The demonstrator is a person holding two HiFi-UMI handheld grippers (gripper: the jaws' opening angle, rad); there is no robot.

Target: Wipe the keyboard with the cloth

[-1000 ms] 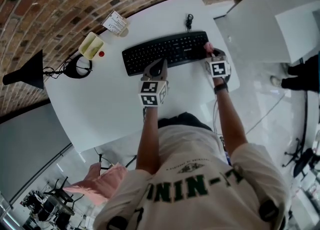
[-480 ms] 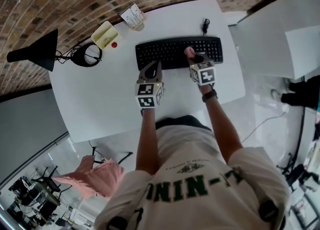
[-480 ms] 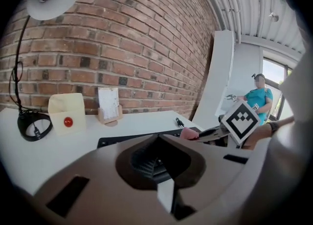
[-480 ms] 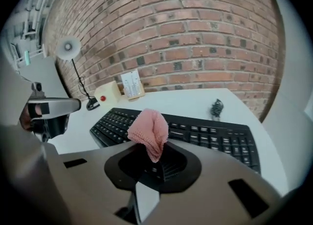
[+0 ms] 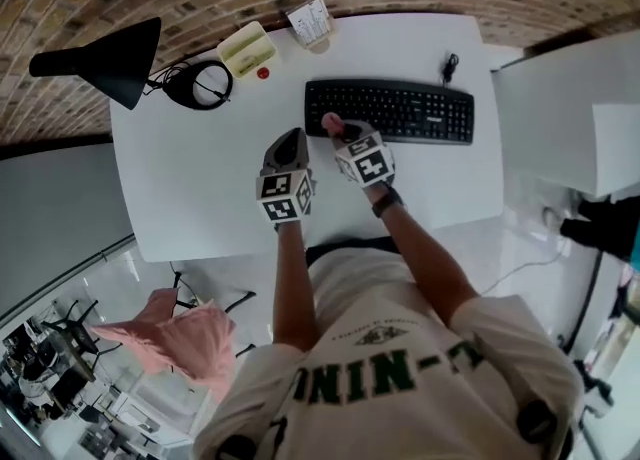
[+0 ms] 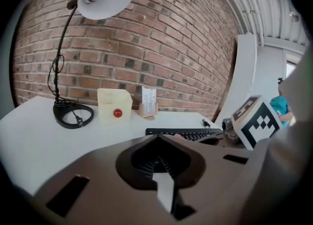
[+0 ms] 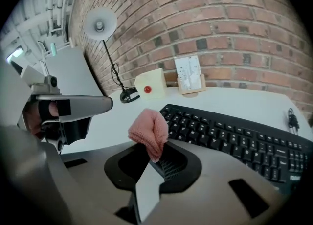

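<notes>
At the left end of the black keyboard (image 5: 390,111), on the white table (image 5: 200,188), the pink cloth (image 7: 149,132) sits bunched in the right gripper (image 7: 154,154), whose jaws are clamped on a small fold of it. Whether it touches the keys I cannot tell. The left gripper (image 6: 159,163), jaws together on nothing, hangs just beside, off the keyboard. Nothing braces the keyboard, so a firm stroke may slide it. The thin pinch may let the cloth snag on keys and pull free.
</notes>
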